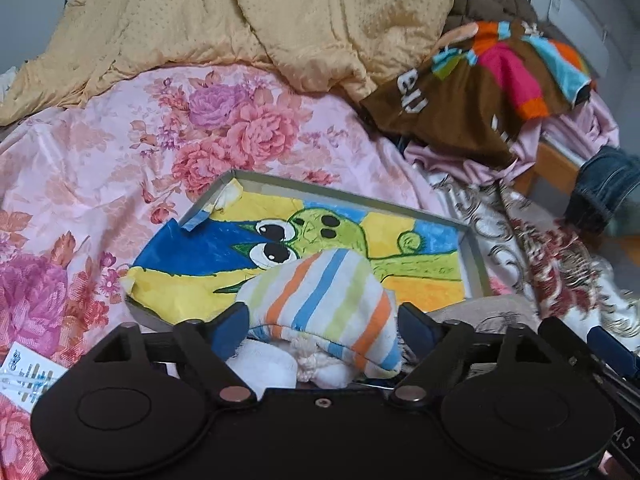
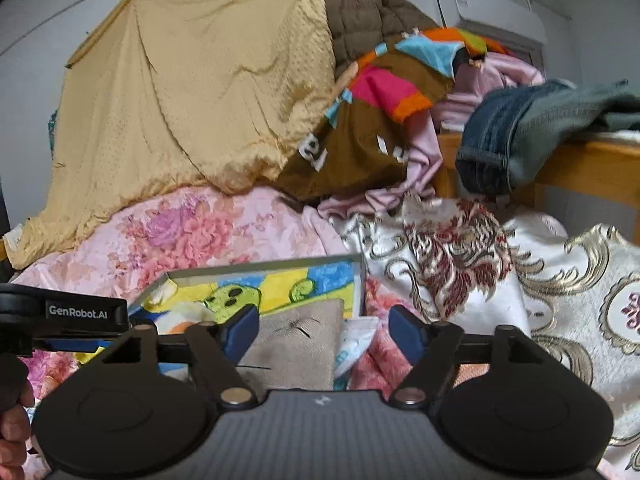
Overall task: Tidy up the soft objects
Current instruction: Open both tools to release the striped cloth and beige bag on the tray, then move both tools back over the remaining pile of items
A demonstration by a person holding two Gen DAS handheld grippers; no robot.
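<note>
My left claw (image 1: 320, 330) has its blue fingers (image 1: 228, 330) spread wide, one on each side of a small bundle of soft things: a striped sock (image 1: 320, 296) in white, orange, blue and pale green lies across the top, with white fluffy cloth (image 1: 280, 364) bunched under it. I cannot tell whether the fingers press on the bundle or only flank it. The sock lies partly over a shallow grey tray (image 1: 474, 256) whose floor carries a bright drawing of a green cartoon creature (image 1: 320, 228) on yellow and blue. The tray rests on the bed, on a pink floral bedspread (image 1: 120, 160).

My right claw (image 2: 324, 330) is also wide open and grips nothing. Between its fingers (image 2: 404, 328) I see a beige cloth (image 2: 296, 344) with dark line marks, lying at the near edge of the same tray (image 2: 264, 266). The left gripper's body, marked GenRobot.AI, shows at the left edge of this view.

Behind the tray, a tan quilt (image 2: 192, 92) is heaped up. Beside it lies a brown garment with pink, orange and blue patches (image 2: 380, 112), and over a wooden bed rail (image 2: 580, 164) hangs a pair of blue jeans (image 2: 516, 136). To the right lies a white fabric with gold and dark red scrollwork (image 2: 480, 264).
</note>
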